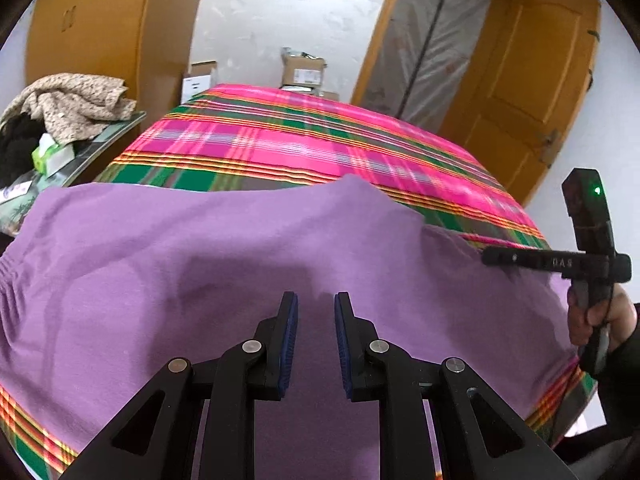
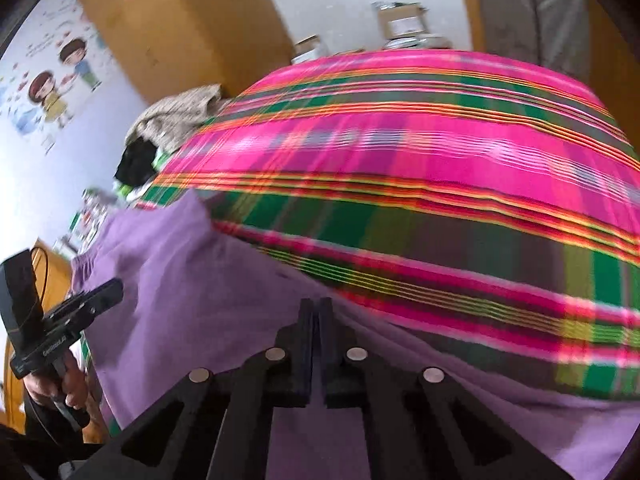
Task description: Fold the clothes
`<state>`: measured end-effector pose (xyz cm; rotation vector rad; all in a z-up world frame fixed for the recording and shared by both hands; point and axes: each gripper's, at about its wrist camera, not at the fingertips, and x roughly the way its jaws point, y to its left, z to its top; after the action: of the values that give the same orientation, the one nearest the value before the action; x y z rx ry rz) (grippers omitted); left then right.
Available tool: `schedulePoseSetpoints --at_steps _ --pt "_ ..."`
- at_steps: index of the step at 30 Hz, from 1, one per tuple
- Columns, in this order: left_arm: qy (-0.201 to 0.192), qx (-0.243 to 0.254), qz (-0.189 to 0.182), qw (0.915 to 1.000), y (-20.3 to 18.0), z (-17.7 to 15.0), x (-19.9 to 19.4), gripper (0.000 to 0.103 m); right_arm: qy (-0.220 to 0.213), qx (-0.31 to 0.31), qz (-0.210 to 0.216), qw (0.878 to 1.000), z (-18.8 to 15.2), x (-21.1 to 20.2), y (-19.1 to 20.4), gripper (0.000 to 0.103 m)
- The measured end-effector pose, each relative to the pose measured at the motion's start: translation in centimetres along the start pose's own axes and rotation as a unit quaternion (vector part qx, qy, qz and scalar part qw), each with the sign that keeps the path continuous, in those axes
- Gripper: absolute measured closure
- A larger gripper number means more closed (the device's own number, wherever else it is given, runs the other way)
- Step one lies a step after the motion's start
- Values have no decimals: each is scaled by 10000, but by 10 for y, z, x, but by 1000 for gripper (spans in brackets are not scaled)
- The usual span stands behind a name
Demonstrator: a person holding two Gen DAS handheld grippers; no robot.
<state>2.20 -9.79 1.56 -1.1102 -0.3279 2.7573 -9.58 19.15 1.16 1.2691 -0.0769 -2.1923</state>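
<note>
- Risk 1, empty pinch: the left gripper (image 1: 316,304) hovers just above the purple garment (image 1: 224,248) with a narrow gap between its blue pads (image 1: 291,336) and no cloth in that gap; closing here, over a flat middle stretch with no edge or ridge to bite, would likely catch nothing or bunch the fabric.
- Risk 2, dragged cover: the plaid bedspread (image 1: 280,136) lies directly under the garment, so a deep pinch could lift both layers and spoil the fold.
- Risk 3, slip on the right: the right gripper (image 2: 318,308) shows its pads nearly together, and no cloth is visibly caught; the view is motion-blurred, so a fast sweep may skew the garment.
- Position: the garment lies spread on the near part of the bed, its gathered waistband (image 1: 10,280) at the far left of the left wrist view.
- Relation: both grippers point down over the garment, the right one near its right border beside bare bedspread (image 2: 440,152).
</note>
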Motion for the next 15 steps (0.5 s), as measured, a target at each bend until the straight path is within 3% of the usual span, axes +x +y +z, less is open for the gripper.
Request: schedulePoseSetpoints --at_steps 6,10,11,13,15 --pt "94 204 -338 9992 -22 -5 5 84 -232 134 152 9995 -17 -20 -6 93" --pt "234 447 -538 9973 -44 -9 10 84 -241 158 -6 9996 -16 -16 -5 92" --pt "250 488 -578 9968 -48 -10 10 84 -271 136 -62 9995 -16 -16 -4 90" --pt "282 525 -646 9961 -53 -12 11 84 -289 26 -137 9995 -15 -16 -4 72" --pt "328 567 -714 9953 -58 -13 13 84 -184 -195 -193 9995 -14 -11 0 68"
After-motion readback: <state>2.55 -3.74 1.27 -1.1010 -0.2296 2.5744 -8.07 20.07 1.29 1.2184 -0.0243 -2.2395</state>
